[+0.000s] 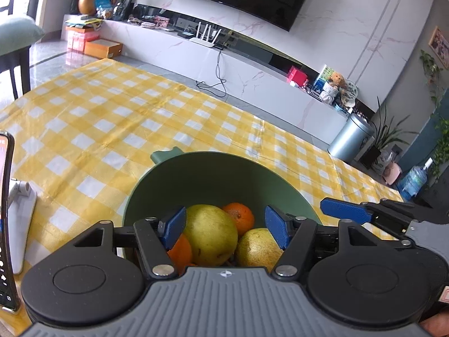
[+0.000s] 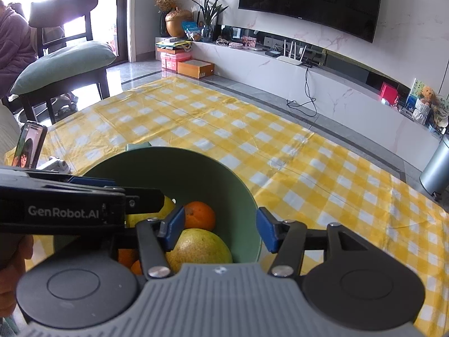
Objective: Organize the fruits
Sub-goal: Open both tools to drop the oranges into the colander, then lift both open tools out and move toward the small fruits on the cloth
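Observation:
A green bowl [image 1: 196, 177] stands on the yellow checked cloth and holds fruit. In the left wrist view a large yellow-green pear [image 1: 210, 233] lies beside a second pear [image 1: 258, 247], with an orange [image 1: 240, 216] behind them and another orange [image 1: 181, 250] at the left. My left gripper [image 1: 226, 224] hangs open over the bowl, and its pads do not touch the big pear below them. My right gripper [image 2: 221, 227] is open too. Its left finger is inside the bowl above a pear [image 2: 196, 247], its right finger outside the rim [image 2: 256, 219]. An orange [image 2: 199, 215] lies further in.
A phone [image 1: 5, 219] on a white stand [image 1: 22, 210] sits at the cloth's left edge. The checked cloth [image 2: 252, 146] stretches beyond the bowl. A chair with a green cushion [image 2: 64, 64] and a seated person's sleeve [image 2: 11, 42] are at the far left.

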`<state>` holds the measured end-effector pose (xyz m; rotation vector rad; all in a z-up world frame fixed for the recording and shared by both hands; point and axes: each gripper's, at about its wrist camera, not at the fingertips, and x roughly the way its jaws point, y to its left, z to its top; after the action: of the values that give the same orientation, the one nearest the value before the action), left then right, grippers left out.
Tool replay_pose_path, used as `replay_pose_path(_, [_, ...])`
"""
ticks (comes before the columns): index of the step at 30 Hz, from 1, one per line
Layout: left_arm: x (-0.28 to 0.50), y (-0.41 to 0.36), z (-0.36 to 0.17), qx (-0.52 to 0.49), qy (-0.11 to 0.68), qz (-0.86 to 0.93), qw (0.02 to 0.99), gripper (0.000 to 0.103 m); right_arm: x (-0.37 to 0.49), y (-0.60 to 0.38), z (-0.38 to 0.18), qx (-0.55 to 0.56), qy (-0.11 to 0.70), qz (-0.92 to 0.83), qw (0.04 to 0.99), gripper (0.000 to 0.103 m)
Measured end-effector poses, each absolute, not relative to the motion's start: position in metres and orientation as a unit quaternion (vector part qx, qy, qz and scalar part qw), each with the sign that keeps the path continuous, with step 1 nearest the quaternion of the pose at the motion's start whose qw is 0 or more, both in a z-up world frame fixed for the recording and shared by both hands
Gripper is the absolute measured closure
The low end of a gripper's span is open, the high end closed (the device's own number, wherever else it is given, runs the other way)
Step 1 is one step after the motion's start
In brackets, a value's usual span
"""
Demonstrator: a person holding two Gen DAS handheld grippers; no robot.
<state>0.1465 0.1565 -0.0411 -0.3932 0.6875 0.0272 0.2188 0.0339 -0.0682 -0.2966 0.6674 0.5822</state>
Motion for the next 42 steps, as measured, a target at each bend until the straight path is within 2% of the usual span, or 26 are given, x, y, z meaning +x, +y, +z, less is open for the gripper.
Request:
replay_pose_path(3, [0.142, 0.148, -0.033, -0.172, 0.328, 0.005, 0.929, 0.027, 0.209, 0.025, -0.061, -0.138, 0.312, 0.277, 0.898, 0.044])
replay_pose_path(15, [0.119, 0.106, -0.005, -0.132, 0.311, -0.049, 0.94, 0.027, 0.16, -0.039, -0.033, -0.081, 0.287, 0.229, 0.927, 0.039])
replay_pose_path(24, [0.107, 0.072, -0.003, -0.121, 0.34, -0.11, 0.926, 0.027, 0.127, -0.093, -0.034, -0.046, 0.291, 0.182, 0.938, 0.037])
replay_pose_path(31, [0.099, 0.036, -0.014, -0.067, 0.375, -0.149, 0.912, 0.027, 0.123, -0.138, -0.051, 0.004, 0.331, 0.119, 0.936, 0.037])
replay_pose_path(38, [0.1, 0.01, -0.029, -0.046, 0.439, -0.195, 0.876, 0.028, 0.127, -0.157, -0.076, -0.018, 0.389, 0.076, 0.918, 0.037])
replay_pose_path(42, [0.104, 0.003, -0.04, -0.049, 0.466, -0.208, 0.859, 0.035, 0.133, -0.167, -0.086, 0.004, 0.415, 0.083, 0.906, 0.038])
